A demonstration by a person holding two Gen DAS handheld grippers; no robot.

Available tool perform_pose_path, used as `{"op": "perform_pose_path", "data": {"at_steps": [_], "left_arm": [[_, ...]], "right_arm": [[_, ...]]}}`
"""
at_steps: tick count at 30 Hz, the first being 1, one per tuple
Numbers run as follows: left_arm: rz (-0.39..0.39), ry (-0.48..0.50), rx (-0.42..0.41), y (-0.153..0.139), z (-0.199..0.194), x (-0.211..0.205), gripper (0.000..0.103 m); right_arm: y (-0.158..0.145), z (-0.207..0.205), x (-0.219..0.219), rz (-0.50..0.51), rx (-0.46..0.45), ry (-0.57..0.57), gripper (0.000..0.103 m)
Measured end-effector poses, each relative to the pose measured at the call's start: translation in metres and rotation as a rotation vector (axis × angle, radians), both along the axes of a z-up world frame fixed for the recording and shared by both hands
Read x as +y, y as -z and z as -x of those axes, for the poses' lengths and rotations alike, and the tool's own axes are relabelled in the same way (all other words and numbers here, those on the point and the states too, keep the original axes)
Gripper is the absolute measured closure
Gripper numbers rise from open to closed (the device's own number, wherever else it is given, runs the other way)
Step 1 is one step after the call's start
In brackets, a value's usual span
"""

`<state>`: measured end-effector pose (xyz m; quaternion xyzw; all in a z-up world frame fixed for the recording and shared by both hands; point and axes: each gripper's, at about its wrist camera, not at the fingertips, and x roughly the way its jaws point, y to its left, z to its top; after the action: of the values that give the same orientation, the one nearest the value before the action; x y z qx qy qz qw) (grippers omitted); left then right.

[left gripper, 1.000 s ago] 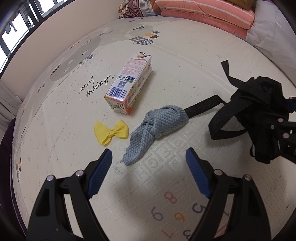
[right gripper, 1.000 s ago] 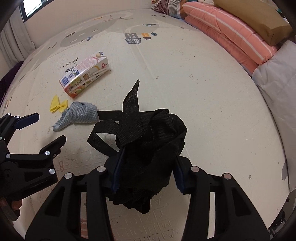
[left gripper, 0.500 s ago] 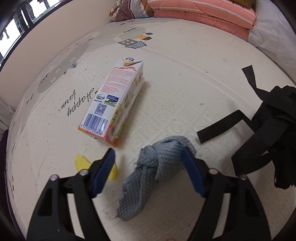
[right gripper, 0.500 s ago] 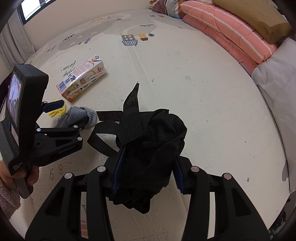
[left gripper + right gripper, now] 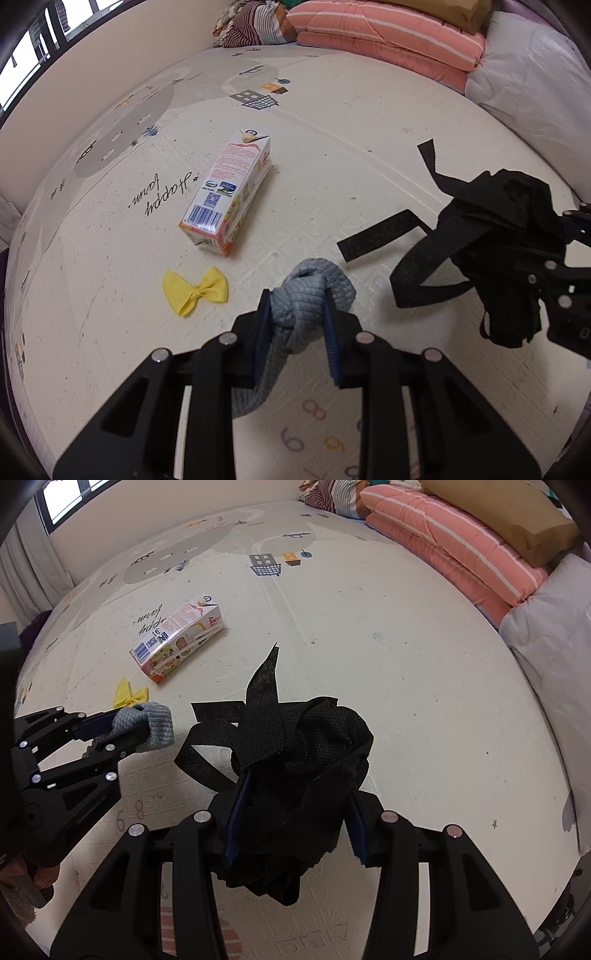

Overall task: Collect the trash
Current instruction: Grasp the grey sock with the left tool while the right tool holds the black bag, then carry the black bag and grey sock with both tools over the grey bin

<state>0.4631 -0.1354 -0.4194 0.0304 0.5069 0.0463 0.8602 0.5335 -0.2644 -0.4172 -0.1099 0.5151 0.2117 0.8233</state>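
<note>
**Both claws loaded over the play mat**

The left wrist view shows the left gripper (image 5: 295, 314) from behind, its jaws just closed onto a knotted grey cloth (image 5: 314, 284) whose loose tail hangs below the pads. The right wrist view shows the same grip from the side, the cloth's rounded end (image 5: 157, 722) sticking out past the tips, plus part of the person's hand (image 5: 22, 875) at the left edge. Only this view shows the right gripper (image 5: 293, 812) clamped narrowly on a crumpled black bag (image 5: 303, 753), straps trailing onto the floor.

A juice carton (image 5: 229, 195) lies on its side on the cream mat (image 5: 369, 110), a yellow bow (image 5: 195, 291) just beside it. Folded pink striped quilts (image 5: 450, 542) and a white bundle (image 5: 554, 627) line the mat's far edge; a window (image 5: 66, 498) sits in the corner.
</note>
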Motion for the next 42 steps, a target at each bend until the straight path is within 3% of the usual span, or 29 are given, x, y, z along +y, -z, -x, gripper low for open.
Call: {"op": "perform_pose_path", "data": {"at_steps": [8,19,31,42], "left_arm": [[-0.017,0.002,0.004,-0.055,0.052,0.0,0.077],[0.038,0.096,-0.014,-0.155,0.141,-0.028,0.077],[0.009,0.434,-0.029,-0.24,0.221,-0.122,0.076],[-0.005,0.725,-0.066,-0.283,0.303,-0.259,0.076]], "right_arm": [[-0.036,0.041,-0.003,-0.001,0.0,0.027,0.058],[-0.134,0.148,-0.044,-0.027,-0.009,0.154,0.058],[-0.229,0.288,-0.148,-0.019,-0.025,0.427,0.058],[-0.273,0.43,-0.278,0.008,-0.062,0.704,0.058]]}}
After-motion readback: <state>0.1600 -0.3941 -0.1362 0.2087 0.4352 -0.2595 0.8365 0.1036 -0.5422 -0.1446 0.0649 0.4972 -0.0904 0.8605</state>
